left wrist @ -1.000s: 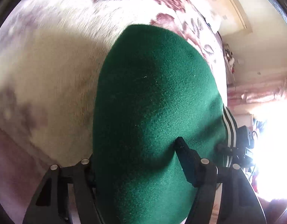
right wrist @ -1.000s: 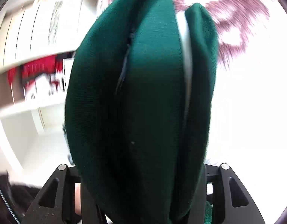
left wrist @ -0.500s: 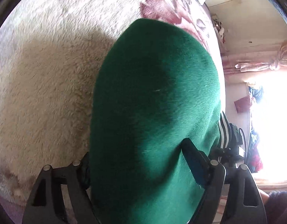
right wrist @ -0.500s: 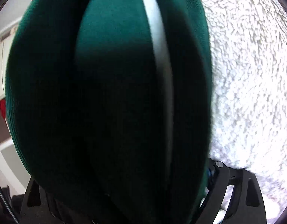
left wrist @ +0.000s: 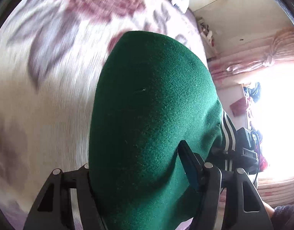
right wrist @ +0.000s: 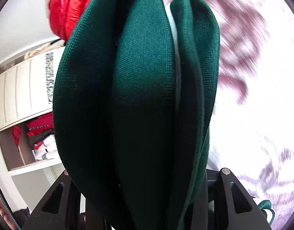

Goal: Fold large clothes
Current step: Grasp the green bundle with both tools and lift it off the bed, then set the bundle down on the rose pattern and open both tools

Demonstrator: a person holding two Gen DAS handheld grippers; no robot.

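A dark green garment point(left wrist: 152, 115) with a white-striped rib edge point(left wrist: 228, 132) fills the middle of the left wrist view. My left gripper point(left wrist: 139, 170) is shut on a thick fold of it; the right finger point(left wrist: 191, 168) presses into the cloth and the left finger is hidden behind it. In the right wrist view the same green garment point(right wrist: 139, 99) bulges in several folds with a white inner layer point(right wrist: 175, 61). My right gripper point(right wrist: 145, 197) is shut on it, its fingertips hidden by cloth. Both hold it above a fluffy white and mauve floral blanket point(left wrist: 41, 86).
A red garment point(right wrist: 66, 7) lies at the far end of the blanket. White shelving point(right wrist: 22, 88) with red and white folded clothes stands at left in the right wrist view. A bright window with pink curtains point(left wrist: 261, 63) and my other gripper's body point(left wrist: 246, 145) show at right.
Both grippers have lifted away from the blanket with the garment still clamped. The blanket is farther off and motion-blurred, and the red garment and shelves are back in view.
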